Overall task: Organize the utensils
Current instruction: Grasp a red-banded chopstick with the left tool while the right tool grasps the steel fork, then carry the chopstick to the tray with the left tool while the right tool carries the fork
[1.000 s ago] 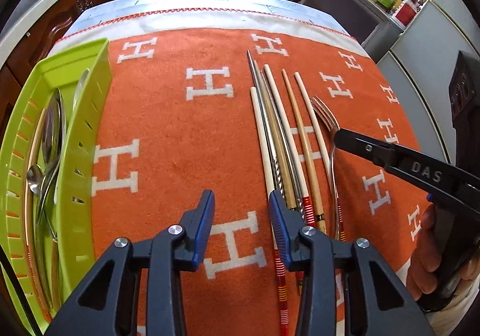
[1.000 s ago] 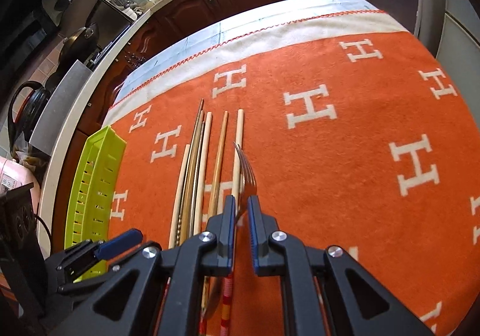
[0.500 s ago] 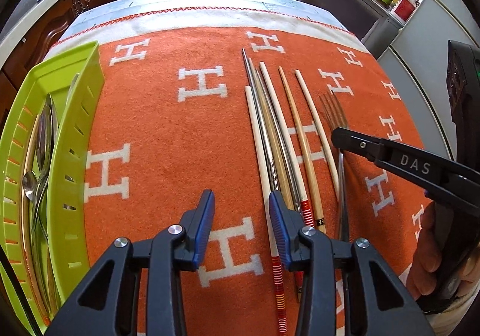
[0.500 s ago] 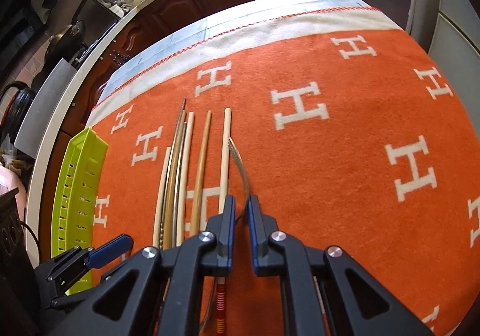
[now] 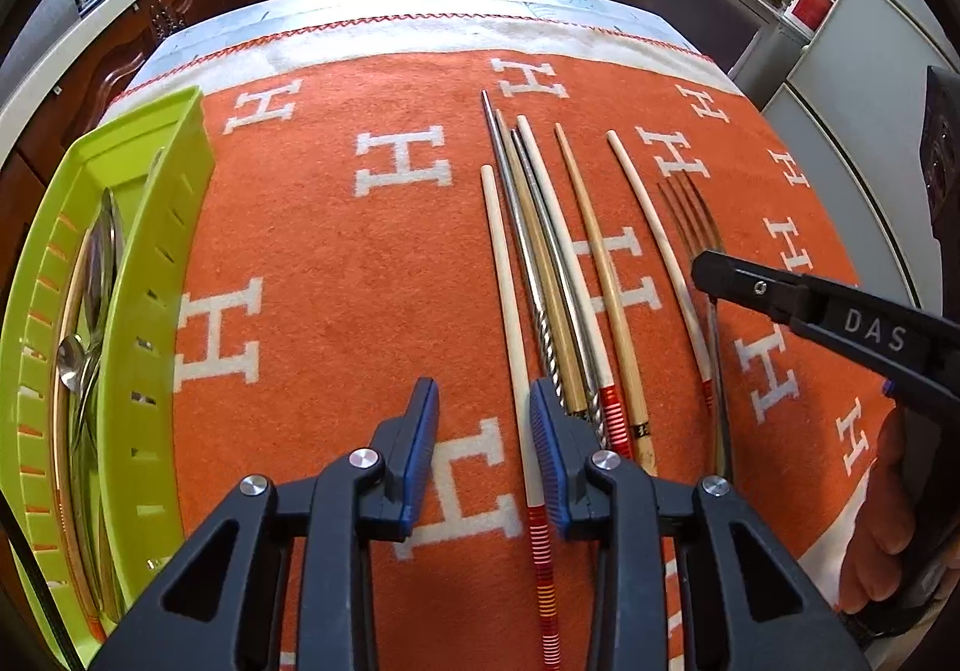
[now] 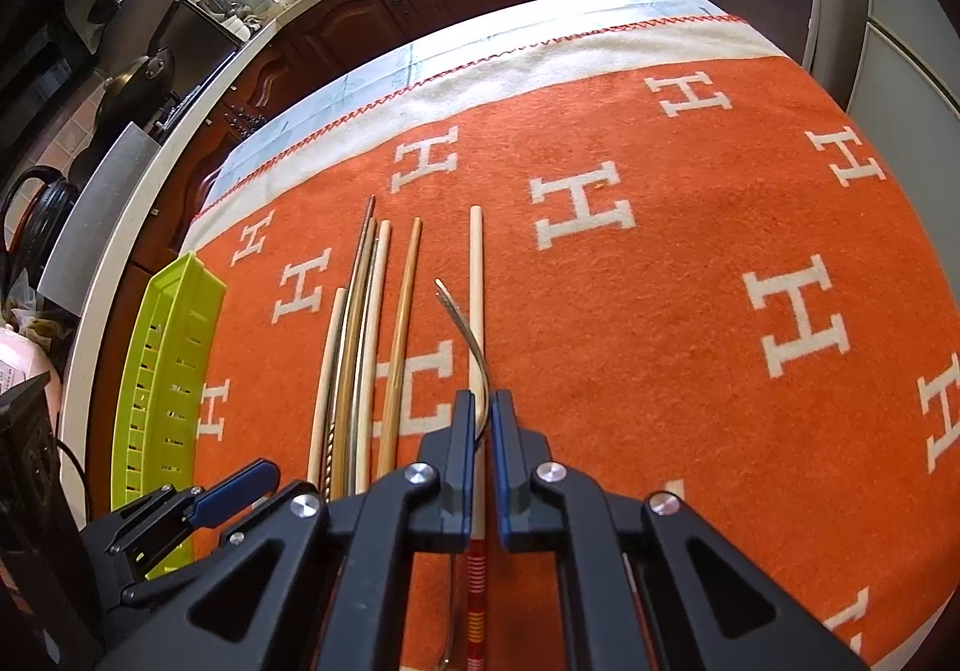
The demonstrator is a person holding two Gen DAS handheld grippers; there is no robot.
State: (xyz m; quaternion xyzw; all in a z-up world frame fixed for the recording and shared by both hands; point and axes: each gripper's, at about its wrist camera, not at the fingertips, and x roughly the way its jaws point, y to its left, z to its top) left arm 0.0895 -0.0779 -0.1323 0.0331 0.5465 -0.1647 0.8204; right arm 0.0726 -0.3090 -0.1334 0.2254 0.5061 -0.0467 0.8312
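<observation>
Holding spoons (image 5: 99, 275) (several, stacked), green tray (image 5: 162, 263) sits beside chopsticks (image 5: 540, 275).

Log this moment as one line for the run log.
right gripper: shut on fork, tines raised | left gripper: open, holding nothing | chopsticks: on orange cloth | green tray: holds spoons

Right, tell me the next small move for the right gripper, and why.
Probably carry the fork leftward toward the green tray. The right gripper has its jaws shut on the fork's neck, with the tines raised off the orange cloth. Spoons already lie in the tray, so it looks like the destination. The chopsticks lie in between, so keep the fork above them.
</observation>
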